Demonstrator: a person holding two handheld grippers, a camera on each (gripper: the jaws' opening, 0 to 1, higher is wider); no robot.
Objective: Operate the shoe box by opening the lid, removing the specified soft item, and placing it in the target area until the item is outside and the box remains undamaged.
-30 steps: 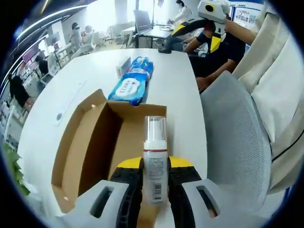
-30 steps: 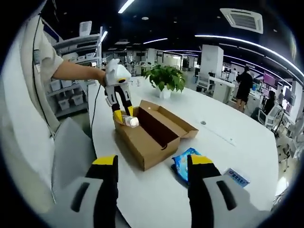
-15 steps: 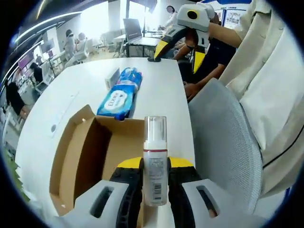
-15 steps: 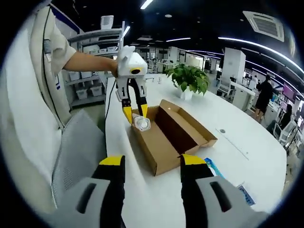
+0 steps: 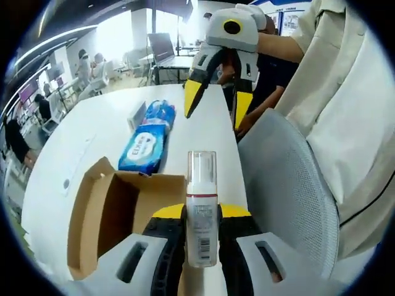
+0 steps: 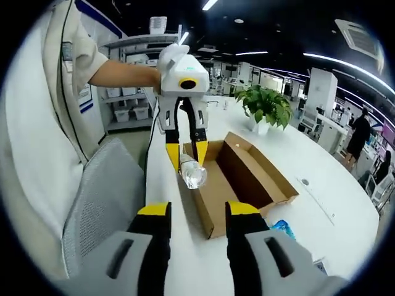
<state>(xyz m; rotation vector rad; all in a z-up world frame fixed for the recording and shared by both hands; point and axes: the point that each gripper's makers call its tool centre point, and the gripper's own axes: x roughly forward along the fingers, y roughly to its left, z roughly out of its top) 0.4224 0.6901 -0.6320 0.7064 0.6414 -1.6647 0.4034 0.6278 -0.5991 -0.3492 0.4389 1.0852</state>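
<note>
My left gripper (image 5: 201,214) is shut on a small white pump bottle (image 5: 201,203) with a clear cap. It holds the bottle in the air above the near end of the open brown cardboard shoe box (image 5: 102,213). From the other side, the left gripper (image 6: 183,151) hangs over the box (image 6: 250,176) with the bottle (image 6: 193,174) pointing down. My right gripper (image 6: 197,216) stands open with nothing between its jaws. It also appears as the right gripper (image 5: 217,103) above the table's near edge, yellow fingertips apart.
A blue wet-wipes pack (image 5: 145,139) lies on the white table (image 5: 86,139) beyond the box, with a small white carton beside it. A grey mesh chair (image 5: 287,185) stands at the table's edge. A potted plant (image 6: 266,106) sits at the far end. People are in the background.
My left gripper has carried the bottle up and back from the box. The right gripper has come much closer to the left one, and its jaws stand a little narrower.
</note>
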